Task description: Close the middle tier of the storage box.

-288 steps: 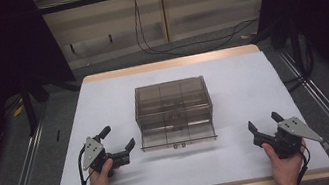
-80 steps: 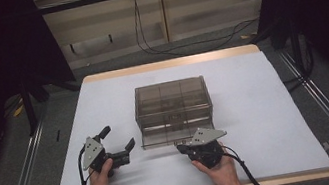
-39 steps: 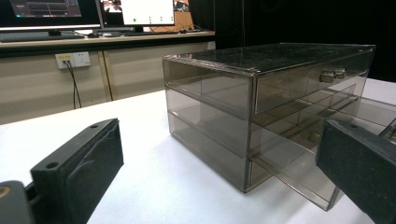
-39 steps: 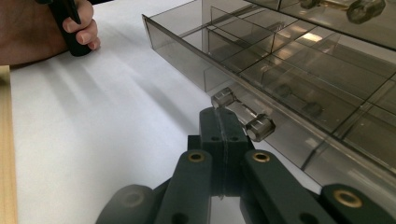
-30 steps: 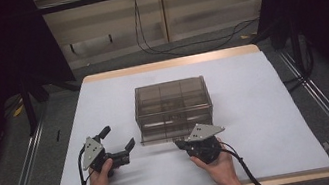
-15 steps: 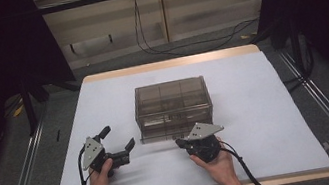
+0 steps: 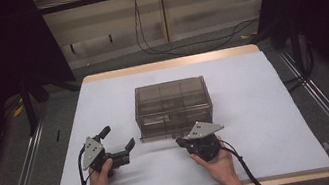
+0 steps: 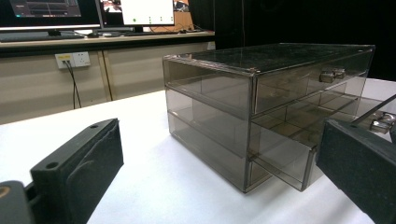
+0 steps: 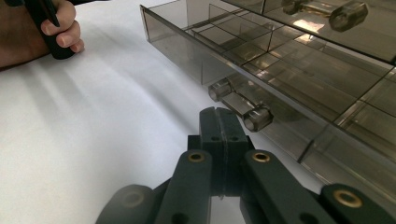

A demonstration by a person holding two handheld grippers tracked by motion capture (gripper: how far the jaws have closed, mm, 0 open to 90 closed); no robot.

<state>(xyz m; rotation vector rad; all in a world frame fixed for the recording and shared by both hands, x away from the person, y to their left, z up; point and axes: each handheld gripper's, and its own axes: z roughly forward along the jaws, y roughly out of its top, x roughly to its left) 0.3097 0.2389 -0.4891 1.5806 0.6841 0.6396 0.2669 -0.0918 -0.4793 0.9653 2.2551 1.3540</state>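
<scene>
Nearest, at the bottom of the high view, the right gripper (image 7: 184,143) rests on the worktop (image 7: 278,119) with its jaws clenched together and holding nothing. In the right gripper view its tips sit just below the bottom drawer's handle (image 9: 240,108), close to it but not around it. At lower left the left gripper (image 7: 119,142) lies released, its jaws spread wide, a little apart from the cabinet.

Behind them, mid-frame, stands the drawer cabinet (image 7: 173,106) of smoky clear plastic, its bottom drawer (image 8: 285,154) pulled slightly out.

The cabinet looks light, rigid and slick, so it would probably slide on the worktop if tugged. The thin walls seem brittle. The small bar handle is the sensible place to take hold, pinched across its middle, with the cabinet steadied from the side.
</scene>
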